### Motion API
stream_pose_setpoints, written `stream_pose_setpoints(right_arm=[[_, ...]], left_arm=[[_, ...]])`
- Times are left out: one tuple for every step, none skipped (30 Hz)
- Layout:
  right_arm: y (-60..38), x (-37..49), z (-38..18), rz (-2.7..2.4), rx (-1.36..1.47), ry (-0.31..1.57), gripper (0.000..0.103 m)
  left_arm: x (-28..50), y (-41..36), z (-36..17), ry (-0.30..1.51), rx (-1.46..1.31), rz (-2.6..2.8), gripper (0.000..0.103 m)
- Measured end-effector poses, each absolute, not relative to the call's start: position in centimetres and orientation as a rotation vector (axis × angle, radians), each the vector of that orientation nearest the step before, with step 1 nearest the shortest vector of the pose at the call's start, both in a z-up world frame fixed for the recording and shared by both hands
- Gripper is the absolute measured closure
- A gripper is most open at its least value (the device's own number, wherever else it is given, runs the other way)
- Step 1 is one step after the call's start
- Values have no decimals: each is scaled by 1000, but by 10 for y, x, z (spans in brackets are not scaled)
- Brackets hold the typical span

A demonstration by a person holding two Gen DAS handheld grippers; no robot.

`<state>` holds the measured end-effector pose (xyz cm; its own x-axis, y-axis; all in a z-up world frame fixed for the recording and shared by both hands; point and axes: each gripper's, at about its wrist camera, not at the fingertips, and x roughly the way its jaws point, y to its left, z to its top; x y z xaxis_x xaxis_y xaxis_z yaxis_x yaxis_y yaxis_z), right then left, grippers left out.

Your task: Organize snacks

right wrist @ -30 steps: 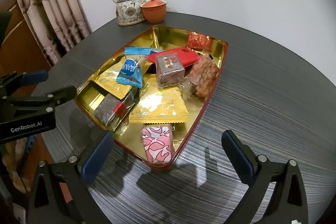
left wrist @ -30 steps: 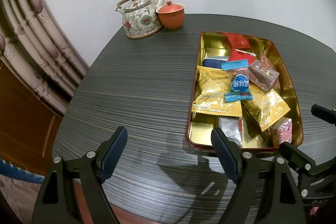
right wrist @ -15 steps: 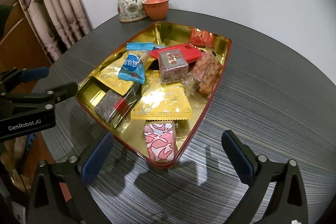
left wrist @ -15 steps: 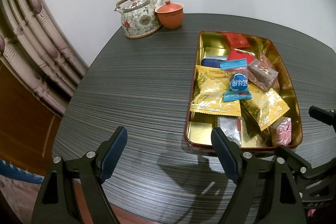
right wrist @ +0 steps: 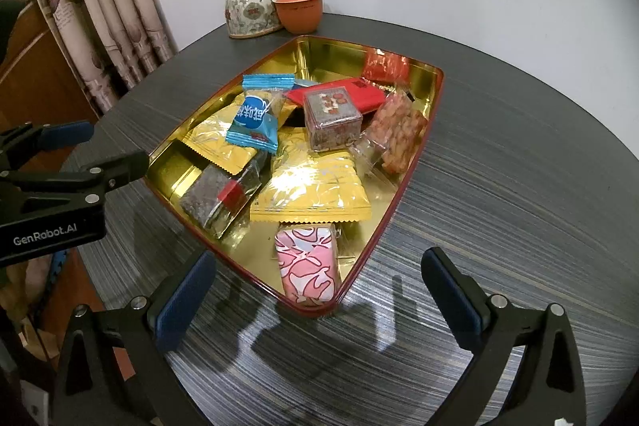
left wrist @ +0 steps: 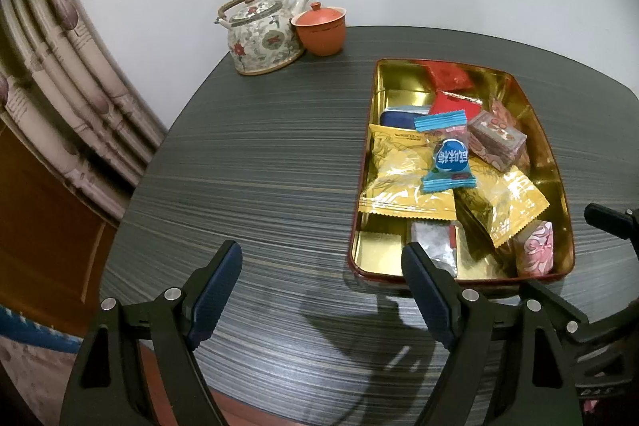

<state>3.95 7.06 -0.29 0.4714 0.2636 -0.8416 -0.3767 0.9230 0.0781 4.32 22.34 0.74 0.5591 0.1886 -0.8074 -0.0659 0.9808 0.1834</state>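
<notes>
In the left wrist view, a patterned curtain (left wrist: 60, 74) fills the left edge. At upper centre a floral teapot (left wrist: 261, 34) stands touching an orange lidded cup (left wrist: 320, 28) on the dark striped table (left wrist: 247, 166). Low in the frame the left gripper (left wrist: 321, 264) has its jaws apart with nothing between them, over bare tabletop just left of the tray. At right sits the gold tray (left wrist: 559, 182), holding the snacks: two yellow packets, a blue candy (left wrist: 447, 156) lying on top, red packets at the far end, and a pink wrapped block (left wrist: 535, 252) in the near right corner.

In the right wrist view, the right gripper (right wrist: 317, 286) is also spread wide and empty, flanking the tray's near corner.
</notes>
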Motion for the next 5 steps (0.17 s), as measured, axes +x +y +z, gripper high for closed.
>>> stream_pose_setpoints(right_arm=[[71, 39, -3, 394, -124, 1007, 1], [71, 39, -3, 395, -124, 1006, 1], [71, 39, -3, 395, -125, 1007, 1], [71, 39, -4, 395, -127, 1007, 1], [71, 39, -4, 394, -127, 1007, 1]], left_arm=[[43, 224, 7, 966, 138, 152, 21], [43, 224, 7, 966, 138, 151, 21], [43, 224, 7, 967, 137, 152, 21], [43, 224, 7, 967, 137, 153, 21], [43, 224, 7, 967, 139, 151, 21]])
